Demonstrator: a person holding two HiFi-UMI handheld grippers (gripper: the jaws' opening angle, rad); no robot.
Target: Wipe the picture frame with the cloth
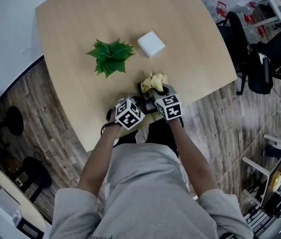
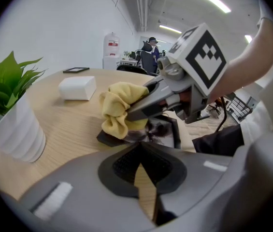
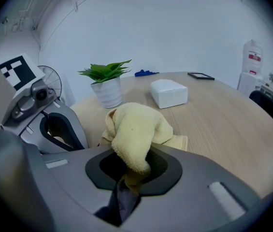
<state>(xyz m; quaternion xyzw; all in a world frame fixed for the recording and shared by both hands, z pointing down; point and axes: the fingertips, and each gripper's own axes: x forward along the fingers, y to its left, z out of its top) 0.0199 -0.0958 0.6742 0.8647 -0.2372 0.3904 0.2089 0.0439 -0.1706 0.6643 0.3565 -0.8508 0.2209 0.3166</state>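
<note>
R gripper point(image 3: 129, 178) pins yellow cloth point(image 3: 136, 129) on pic frame point(image 2: 167, 128), L gripper point(image 2: 139, 153) beside

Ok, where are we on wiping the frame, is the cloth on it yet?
Done: the yellow cloth is picked up, clamped in the right hand-held gripper. In hand: the cloth rests on one end of the picture frame, which lies flat on the table. The left hand-held gripper sits shut beside it. Left: most of the glass is uncovered, and I cannot tell how much has been wiped.
</note>
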